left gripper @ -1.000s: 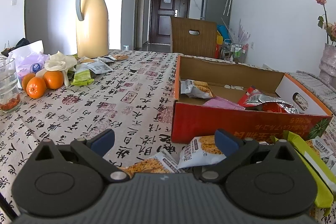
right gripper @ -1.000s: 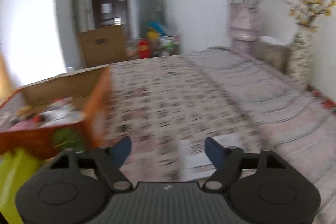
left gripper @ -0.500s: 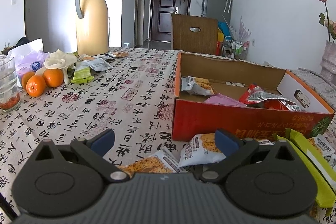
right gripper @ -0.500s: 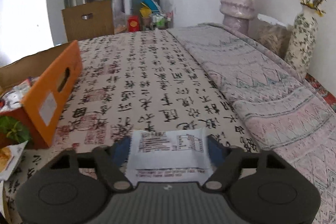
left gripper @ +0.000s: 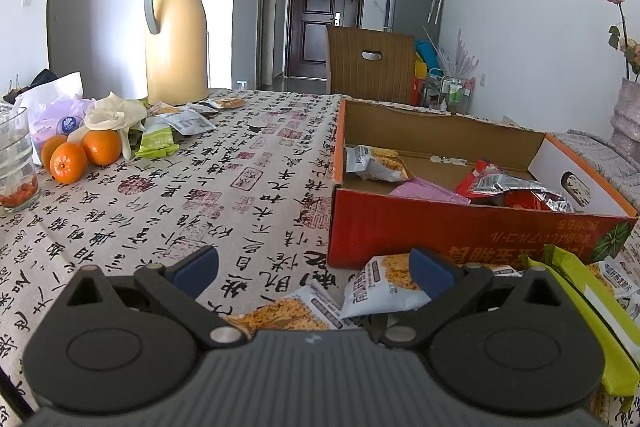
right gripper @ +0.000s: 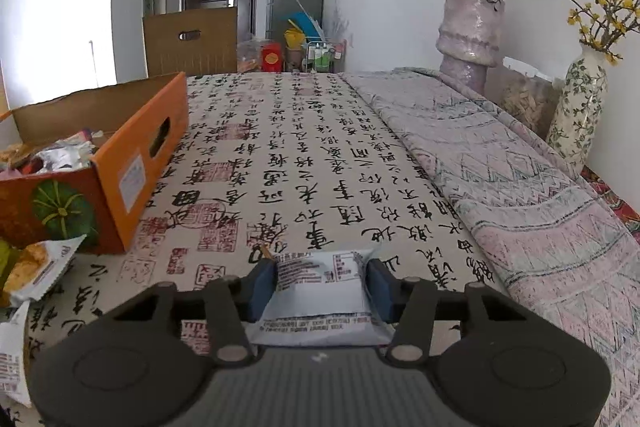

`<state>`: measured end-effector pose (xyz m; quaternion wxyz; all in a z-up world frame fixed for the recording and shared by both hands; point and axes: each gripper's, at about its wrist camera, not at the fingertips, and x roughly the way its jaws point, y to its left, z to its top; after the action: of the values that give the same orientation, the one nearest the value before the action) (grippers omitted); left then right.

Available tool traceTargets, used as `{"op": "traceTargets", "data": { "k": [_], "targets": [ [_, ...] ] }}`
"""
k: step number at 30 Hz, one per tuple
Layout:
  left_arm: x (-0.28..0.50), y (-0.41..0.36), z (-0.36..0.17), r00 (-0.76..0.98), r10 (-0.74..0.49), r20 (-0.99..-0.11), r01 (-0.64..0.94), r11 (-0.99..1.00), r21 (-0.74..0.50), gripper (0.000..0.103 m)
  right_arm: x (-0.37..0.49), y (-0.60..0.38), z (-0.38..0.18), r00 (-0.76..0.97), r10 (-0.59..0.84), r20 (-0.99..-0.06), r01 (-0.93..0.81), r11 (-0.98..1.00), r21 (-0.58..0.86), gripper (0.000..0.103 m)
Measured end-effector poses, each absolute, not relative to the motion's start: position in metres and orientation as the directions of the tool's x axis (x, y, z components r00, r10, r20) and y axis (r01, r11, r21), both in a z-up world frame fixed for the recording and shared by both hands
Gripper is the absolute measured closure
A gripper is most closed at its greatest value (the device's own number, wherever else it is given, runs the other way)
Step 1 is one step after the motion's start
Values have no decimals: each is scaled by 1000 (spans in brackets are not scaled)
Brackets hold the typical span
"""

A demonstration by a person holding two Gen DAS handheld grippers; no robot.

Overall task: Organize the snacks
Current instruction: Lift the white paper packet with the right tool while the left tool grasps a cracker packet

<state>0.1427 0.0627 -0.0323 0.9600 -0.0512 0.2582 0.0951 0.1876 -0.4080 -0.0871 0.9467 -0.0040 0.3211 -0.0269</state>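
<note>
An open red-orange cardboard box (left gripper: pixel 440 231) holds several snack packets and stands on the calligraphy tablecloth; it also shows in the right wrist view (right gripper: pixel 132 163) at the left. My left gripper (left gripper: pixel 314 267) is open and empty, hovering over white-and-orange snack packets (left gripper: pixel 384 291) lying in front of the box. My right gripper (right gripper: pixel 320 281) is shut on a white snack packet (right gripper: pixel 320 291), to the right of the box, low over the cloth.
Oranges (left gripper: pixel 70 161), a glass (left gripper: pixel 16 163), a yellow thermos jug (left gripper: pixel 176 35) and more packets (left gripper: pixel 188 123) sit at the far left. A green packet (left gripper: pixel 580 307) lies right of my left gripper. Two flower vases (right gripper: pixel 472 39) stand at the right.
My right gripper swung right over the white packet and closed its fingers on it. The left gripper has barely moved.
</note>
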Motion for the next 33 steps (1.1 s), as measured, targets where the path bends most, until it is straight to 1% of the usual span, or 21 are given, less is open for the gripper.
{"op": "traceTargets", "data": {
  "k": [7,15,22,25,27,28,30,33],
  "targets": [
    [147,72,-29,802,127,-584,-200,978,-61,0,161,-397,-75,835,0,-550,28,999,42,53],
    [141,69,-27,768,170,-617,-181,982,45,0,133,-367,-63,871,107,-479,-60,992,112,52],
    [143,72,-30,750,174,-638,-122,985,125,0,121,-353,-63,871,145,-469,-87,986,143,52],
    [146,76,-35,734,163,-659,-89,985,145,5,118,-351,-64,870,148,-470,-85,985,152,51],
    [147,79,-38,735,150,-662,-66,987,149,6,117,-351,-64,870,147,-471,-82,985,154,51],
    [148,80,-38,738,138,-660,-57,988,143,6,117,-351,-64,870,146,-472,-81,985,155,51],
    [151,82,-39,738,109,-666,-40,992,117,10,116,-350,-65,868,146,-474,-81,985,155,51],
    [154,83,-40,733,67,-677,-12,996,86,13,113,-346,-65,867,149,-475,-84,984,157,51]
  ]
}}
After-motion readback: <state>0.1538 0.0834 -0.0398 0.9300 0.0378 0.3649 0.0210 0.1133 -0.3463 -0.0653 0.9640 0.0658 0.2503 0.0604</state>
